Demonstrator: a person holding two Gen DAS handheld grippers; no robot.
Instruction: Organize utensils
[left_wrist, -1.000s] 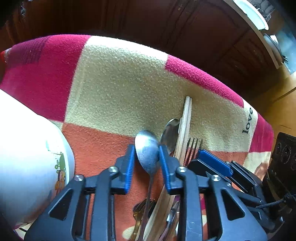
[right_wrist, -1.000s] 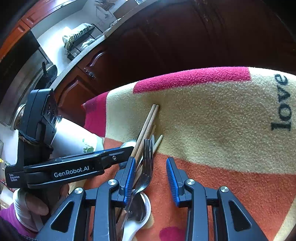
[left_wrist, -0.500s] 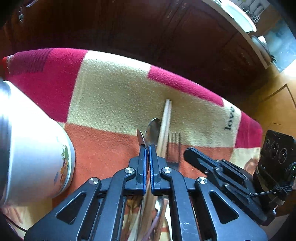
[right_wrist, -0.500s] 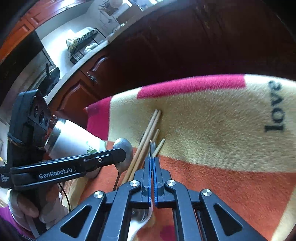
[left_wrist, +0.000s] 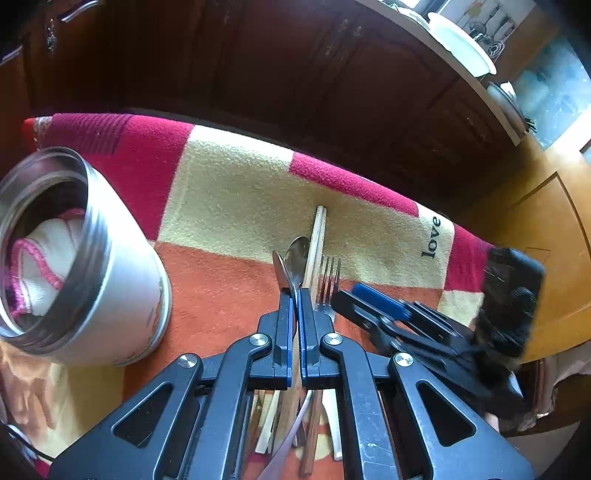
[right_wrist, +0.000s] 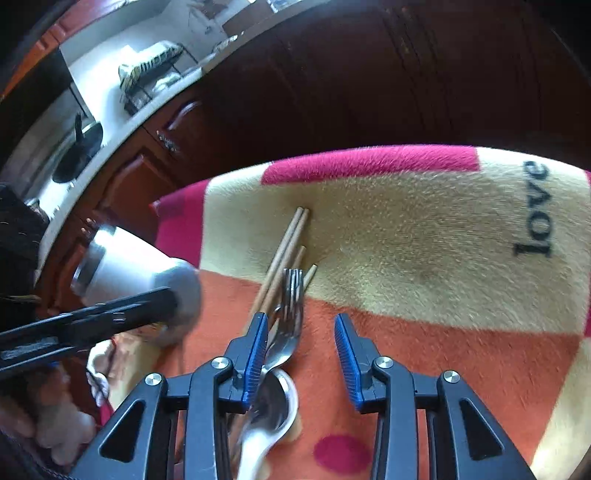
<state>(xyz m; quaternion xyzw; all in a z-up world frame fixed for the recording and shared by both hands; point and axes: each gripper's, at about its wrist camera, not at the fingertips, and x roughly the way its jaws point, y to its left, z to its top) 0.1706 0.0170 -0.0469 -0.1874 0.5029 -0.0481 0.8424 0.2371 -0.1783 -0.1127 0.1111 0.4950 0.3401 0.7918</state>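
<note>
Left wrist: my left gripper (left_wrist: 294, 295) is clamped on a spoon (left_wrist: 282, 271), edge-up over the blanket (left_wrist: 229, 199), steel container (left_wrist: 79, 254) to the left. Right wrist: my right gripper (right_wrist: 301, 341) is wide apart, holding nothing, fork (right_wrist: 290, 314) by its left pad, chopsticks (right_wrist: 286, 251) beyond.

My left wrist camera sits low behind the left gripper (left_wrist: 294, 295), looking forward and down across the blanket (left_wrist: 236, 199) toward dark cabinets (left_wrist: 221, 55), close to the cloth. My right wrist camera looks the same way from behind the right gripper (right_wrist: 301, 339), equally near. Both views share the chopsticks (left_wrist: 318, 236) (right_wrist: 291, 236), the fork (left_wrist: 328, 277) (right_wrist: 290, 314), the steel container (left_wrist: 92, 258) (right_wrist: 129, 273), and each other's gripper.
</note>
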